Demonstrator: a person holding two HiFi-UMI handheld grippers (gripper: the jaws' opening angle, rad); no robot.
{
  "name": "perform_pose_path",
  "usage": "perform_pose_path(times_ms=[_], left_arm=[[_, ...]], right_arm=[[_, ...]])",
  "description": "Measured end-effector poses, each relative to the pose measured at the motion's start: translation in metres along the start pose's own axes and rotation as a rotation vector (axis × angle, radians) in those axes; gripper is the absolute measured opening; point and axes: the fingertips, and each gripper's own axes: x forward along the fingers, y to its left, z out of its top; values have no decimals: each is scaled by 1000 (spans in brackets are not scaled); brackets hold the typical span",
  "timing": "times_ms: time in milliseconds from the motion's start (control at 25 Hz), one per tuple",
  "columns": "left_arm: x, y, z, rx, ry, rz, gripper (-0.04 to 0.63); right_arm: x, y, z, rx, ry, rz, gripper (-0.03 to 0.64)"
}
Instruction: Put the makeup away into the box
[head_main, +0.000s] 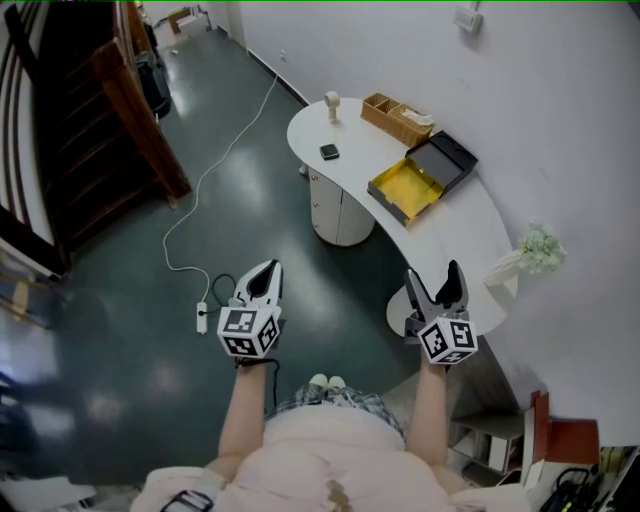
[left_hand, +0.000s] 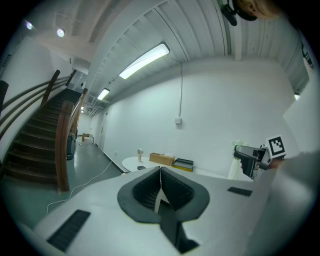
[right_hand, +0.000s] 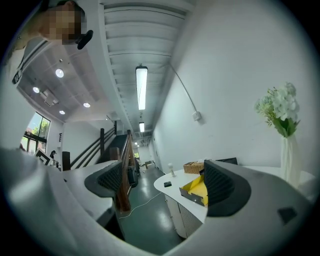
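A person stands on the green floor (head_main: 280, 200) in front of a curved white worktop (head_main: 470, 230) and holds one tool in each hand, both at about waist height and both pointing forward.

The left tool (head_main: 266, 268) has its two jaws pressed together, with nothing between them. It hangs over the floor, well apart from the worktop. The right tool (head_main: 433, 275) has its jaws spread wide and nothing is between them; it is close to the near end of the worktop and touches nothing there.

The box (head_main: 405, 188) lies open on the worktop. Its inside is yellow and its black lid (head_main: 445, 160) is folded back toward the wall. A small dark case (head_main: 329, 152), probably a piece of the makeup, lies on the worktop to the left of the box and apart from it. Behind the case a small pale thing (head_main: 332, 105) stands upright at the far end. A woven basket (head_main: 397, 117) stands just behind the box, by the wall. A vase with white flowers (head_main: 535, 250) stands at the near end, on the wall side.

A white cable (head_main: 225, 160) runs over the floor, and a wooden staircase (head_main: 90, 120) rises on the left.
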Motion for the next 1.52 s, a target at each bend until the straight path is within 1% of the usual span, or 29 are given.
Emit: perform_pose_path(times_ms=[240,360,480,720,920,1120,1280,1520], left_arm=[[3,11,-6,5,8,-31,28],[8,12,-15,1,29,-48,27],[16,12,-16,3,35,-59,28],[41,28,-8,2,17,-58,26],[69,45,-1,10,6,-50,28],[114,73,4,16,7,-28,28],[165,101,19,21,7,-14,28],[255,117,42,24,26,-53,28]], right_arm=[[-2,11,-7,-21,-2,-27,497],[-4,9,-11,-28,4,-43,497],[0,2,-14,-22,6,-60,497],[27,-8,-16,-35,3,-72,497],[65,-18,-15,-38,-10,-66,497],[123,-35,-24,-41,-9,-55,497],[179,-54,-27,-36,-7,-63,497],[248,-95,-20,-29,-4,-115,497]])
